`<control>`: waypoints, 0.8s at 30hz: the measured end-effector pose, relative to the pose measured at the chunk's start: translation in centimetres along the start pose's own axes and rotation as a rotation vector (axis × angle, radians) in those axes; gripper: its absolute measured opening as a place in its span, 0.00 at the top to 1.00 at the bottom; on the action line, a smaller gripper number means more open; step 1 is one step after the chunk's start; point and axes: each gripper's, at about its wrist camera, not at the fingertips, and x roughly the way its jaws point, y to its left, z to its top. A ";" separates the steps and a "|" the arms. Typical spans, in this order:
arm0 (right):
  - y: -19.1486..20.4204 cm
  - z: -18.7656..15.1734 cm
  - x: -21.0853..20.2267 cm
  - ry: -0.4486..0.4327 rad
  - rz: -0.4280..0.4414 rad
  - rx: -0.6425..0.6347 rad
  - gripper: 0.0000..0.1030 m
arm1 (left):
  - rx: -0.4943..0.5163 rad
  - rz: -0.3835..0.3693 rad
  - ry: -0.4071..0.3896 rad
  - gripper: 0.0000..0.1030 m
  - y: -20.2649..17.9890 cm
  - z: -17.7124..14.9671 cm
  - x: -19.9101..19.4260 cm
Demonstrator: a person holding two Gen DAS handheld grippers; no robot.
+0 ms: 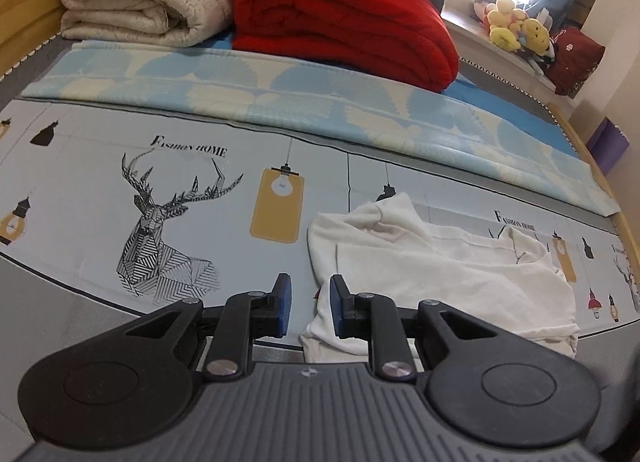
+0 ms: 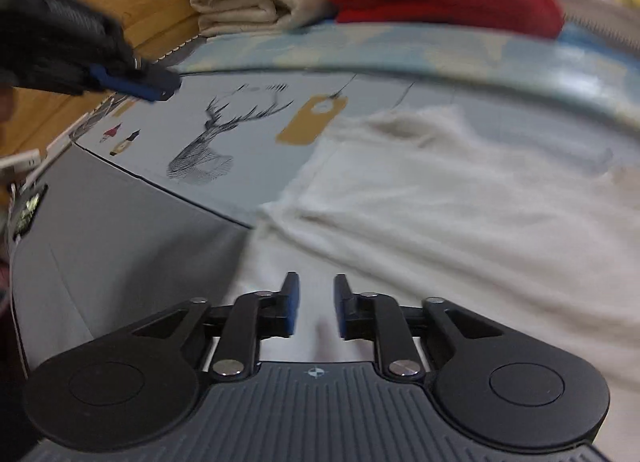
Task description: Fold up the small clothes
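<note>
Left wrist view: I see my left claw [image 1: 310, 312] with its blue pads standing apart and nothing pressed between them; it hangs above the near left edge of the white garment [image 1: 440, 282].
White garment: it lies crumpled on the bed cover [image 1: 100, 181], in the near right part of this view, with one part bunched up at its far left.
Bed cover: light grey-blue, printed with a deer head [image 1: 168, 229], a yellow lamp tag [image 1: 277, 205] and the words "Fashion Home".
Far side: a pale blue and cream patterned blanket [image 1: 280, 101] lies across the bed; behind it sit a folded cream blanket [image 1: 140, 5] at the left and a folded red blanket [image 1: 344, 29] beside it.
Far right: some plush toys [image 1: 516, 25] rest on a ledge near the bright window.
Right wrist view: it is blurred; my right claw [image 2: 316, 304] is open, nothing is held, and the white cloth is under it and spreads to the right.
Other claw in this view: the left one is at the far left, above the bed cover, well apart from the garment.
</note>
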 end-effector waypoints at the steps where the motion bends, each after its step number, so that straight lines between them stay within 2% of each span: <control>1: -0.6 0.1 -1.4 -0.005 -0.024 -0.011 0.74 | -0.003 0.000 0.007 0.78 -0.1 0.0 0.2; 4: -5.8 0.7 -5.8 -0.035 -0.156 -0.005 0.70 | 0.002 0.001 0.020 0.78 -0.5 -0.2 0.6; 7: -11.8 -0.3 -9.0 -0.066 -0.361 0.009 0.67 | 0.026 0.022 0.027 0.78 -1.2 -0.6 1.0; 9: -16.4 -2.1 -10.4 -0.070 -0.451 0.114 0.65 | 0.037 0.034 0.035 0.78 -1.4 -0.9 1.4; 11: -20.7 -4.3 -11.3 -0.030 -0.427 0.290 0.63 | 0.047 0.050 0.052 0.78 -1.5 -1.1 1.9; 13: -23.4 -5.3 -11.7 -0.031 -0.389 0.373 0.63 | 0.056 0.060 0.062 0.78 -1.7 -1.1 2.4; 16: -24.9 -6.9 -11.4 -0.016 -0.377 0.352 0.63 | 0.058 0.072 0.060 0.75 -1.8 -1.0 2.7; 18: -25.8 -7.8 -10.9 0.037 -0.340 0.374 0.62 | 0.059 0.079 0.068 0.73 -1.9 -1.0 3.0; 20: -25.7 -7.9 -10.3 0.066 -0.290 0.343 0.62 | 0.069 0.086 0.073 0.70 -2.1 -1.1 3.2; 24: -24.6 -7.1 -9.0 0.065 -0.316 0.232 0.61 | 0.094 0.098 0.086 0.70 -2.5 -1.5 3.8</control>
